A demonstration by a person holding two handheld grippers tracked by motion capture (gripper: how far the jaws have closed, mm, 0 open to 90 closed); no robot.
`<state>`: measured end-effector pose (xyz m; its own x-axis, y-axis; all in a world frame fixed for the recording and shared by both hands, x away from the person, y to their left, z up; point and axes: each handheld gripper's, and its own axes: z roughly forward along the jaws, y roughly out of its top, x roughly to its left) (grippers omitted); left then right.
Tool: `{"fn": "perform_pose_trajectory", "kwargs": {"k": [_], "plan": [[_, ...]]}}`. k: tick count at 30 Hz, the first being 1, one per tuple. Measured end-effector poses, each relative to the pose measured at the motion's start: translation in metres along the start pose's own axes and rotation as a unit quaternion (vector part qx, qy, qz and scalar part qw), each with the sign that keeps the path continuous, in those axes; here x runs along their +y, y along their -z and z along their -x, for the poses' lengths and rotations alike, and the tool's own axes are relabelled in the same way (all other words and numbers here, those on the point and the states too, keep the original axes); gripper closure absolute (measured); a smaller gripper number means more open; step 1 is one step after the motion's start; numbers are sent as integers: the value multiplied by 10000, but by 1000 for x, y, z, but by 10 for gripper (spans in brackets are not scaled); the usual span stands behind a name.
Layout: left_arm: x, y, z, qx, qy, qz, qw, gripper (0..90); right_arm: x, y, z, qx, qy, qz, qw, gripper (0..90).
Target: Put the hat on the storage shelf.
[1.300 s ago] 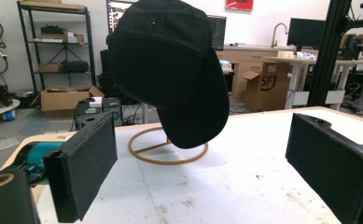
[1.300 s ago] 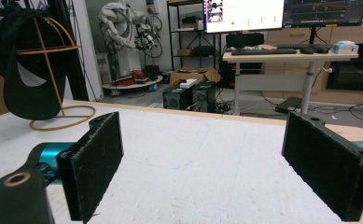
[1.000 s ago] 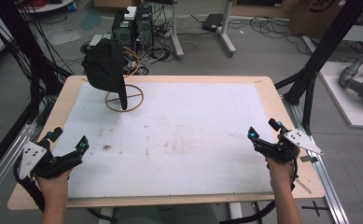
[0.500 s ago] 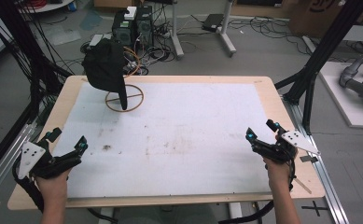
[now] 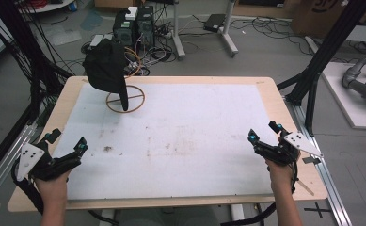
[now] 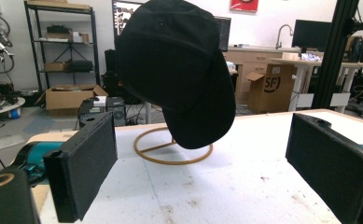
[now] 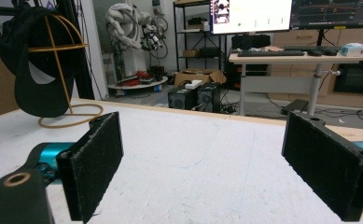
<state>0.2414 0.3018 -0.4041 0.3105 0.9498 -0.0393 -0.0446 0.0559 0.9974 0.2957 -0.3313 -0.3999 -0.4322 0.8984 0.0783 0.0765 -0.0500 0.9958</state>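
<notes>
White worktop | black fabric cap on gold wire stand, far-left corner | left gripper fingers spread, cap straight ahead | right gripper fingers spread, cap well apart

Grey floor strewn with cables; metal shelving against white wall.

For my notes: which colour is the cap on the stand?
Black. The cap shows best in the left gripper view, hanging on a gold wire stand.

Left gripper and right gripper both gape, apparently hovering low.
</notes>
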Motion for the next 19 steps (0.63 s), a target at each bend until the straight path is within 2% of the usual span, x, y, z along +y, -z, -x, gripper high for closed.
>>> {"fn": "perform_pose_trajectory", "kwargs": {"k": [19], "plan": [[0, -1, 1, -31, -32, -12, 10000, 91, 0, 2, 0, -35, -2, 46, 10000, 122]]}}
